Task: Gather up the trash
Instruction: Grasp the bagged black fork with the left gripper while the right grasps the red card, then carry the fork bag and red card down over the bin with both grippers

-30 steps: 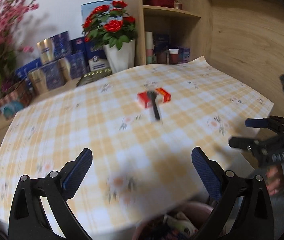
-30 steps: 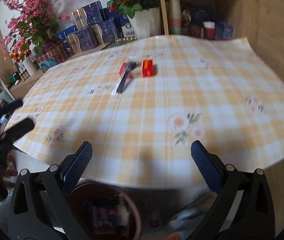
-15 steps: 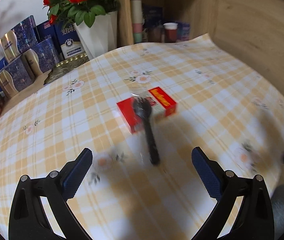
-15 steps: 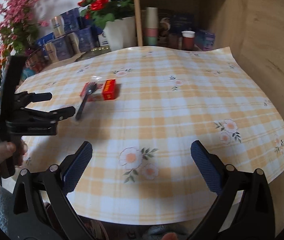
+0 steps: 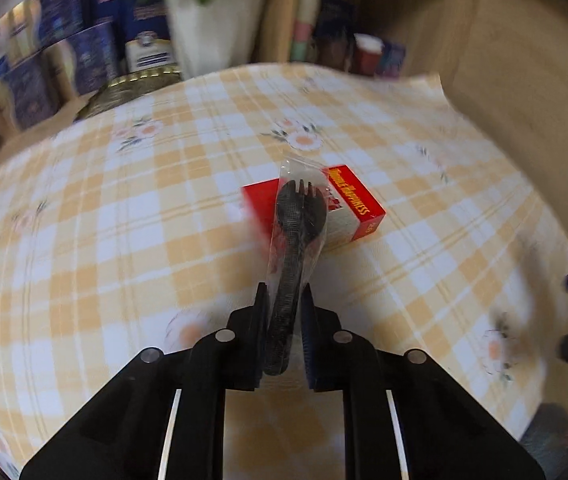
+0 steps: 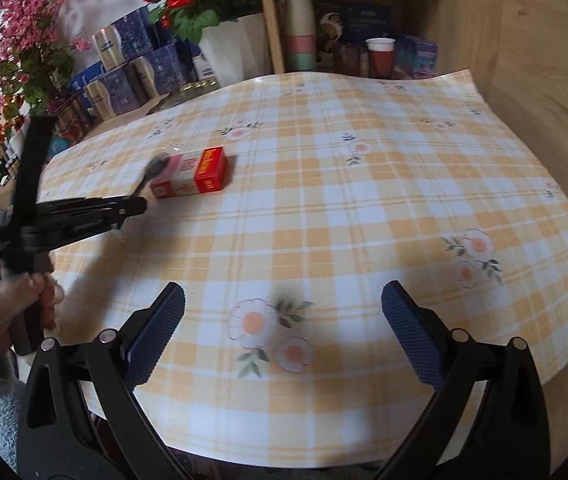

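The left gripper (image 5: pixel 283 312) is clamped on the handle end of the wrapped black spork (image 5: pixel 298 236), whose long axis runs straight ahead from the jaws. Its head rests on the red box (image 5: pixel 354 208) beyond. The right gripper (image 6: pixel 281 330) stands wide apart and empty, with both items far ahead to its left.

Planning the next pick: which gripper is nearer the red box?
Left. The left gripper is shut on the wrapped spork lying across the red box; the right gripper hangs open at the table's near edge.

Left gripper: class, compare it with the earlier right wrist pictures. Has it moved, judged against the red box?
Yes. The left gripper has travelled from the table's near edge toward the red box and is now shut on the wrapped spork leaning on it.
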The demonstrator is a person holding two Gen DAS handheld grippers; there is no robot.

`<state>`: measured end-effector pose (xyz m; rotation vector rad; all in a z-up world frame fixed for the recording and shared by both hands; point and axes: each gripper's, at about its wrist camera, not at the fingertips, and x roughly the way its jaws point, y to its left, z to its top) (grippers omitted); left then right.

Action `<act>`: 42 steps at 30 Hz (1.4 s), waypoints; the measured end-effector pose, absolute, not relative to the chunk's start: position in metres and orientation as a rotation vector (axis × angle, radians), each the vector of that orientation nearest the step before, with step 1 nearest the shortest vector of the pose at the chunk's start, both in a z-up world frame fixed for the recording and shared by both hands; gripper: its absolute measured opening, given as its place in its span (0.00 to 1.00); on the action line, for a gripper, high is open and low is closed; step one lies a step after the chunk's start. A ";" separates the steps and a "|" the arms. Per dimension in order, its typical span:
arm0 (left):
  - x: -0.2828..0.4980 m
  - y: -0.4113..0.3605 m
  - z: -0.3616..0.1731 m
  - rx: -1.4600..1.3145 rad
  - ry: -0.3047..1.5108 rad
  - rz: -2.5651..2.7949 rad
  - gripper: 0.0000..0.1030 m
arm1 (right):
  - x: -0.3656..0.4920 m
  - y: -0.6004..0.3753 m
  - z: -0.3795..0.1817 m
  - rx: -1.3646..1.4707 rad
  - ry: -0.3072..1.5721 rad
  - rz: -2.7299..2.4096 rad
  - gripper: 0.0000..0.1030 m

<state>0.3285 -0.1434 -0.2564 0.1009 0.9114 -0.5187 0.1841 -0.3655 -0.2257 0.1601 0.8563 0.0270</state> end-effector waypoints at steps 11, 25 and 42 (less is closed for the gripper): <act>0.274 -0.031 -0.224 -0.183 0.825 -0.399 0.14 | 0.293 -0.284 -0.226 0.100 0.925 0.137 0.94; 0.231 0.049 -0.211 -0.299 0.777 -0.283 0.14 | 0.393 -0.239 -0.262 0.091 1.091 -0.007 0.94; 0.197 0.056 -0.203 -0.304 0.744 -0.312 0.14 | 0.352 -0.235 -0.219 -0.021 0.979 0.063 0.85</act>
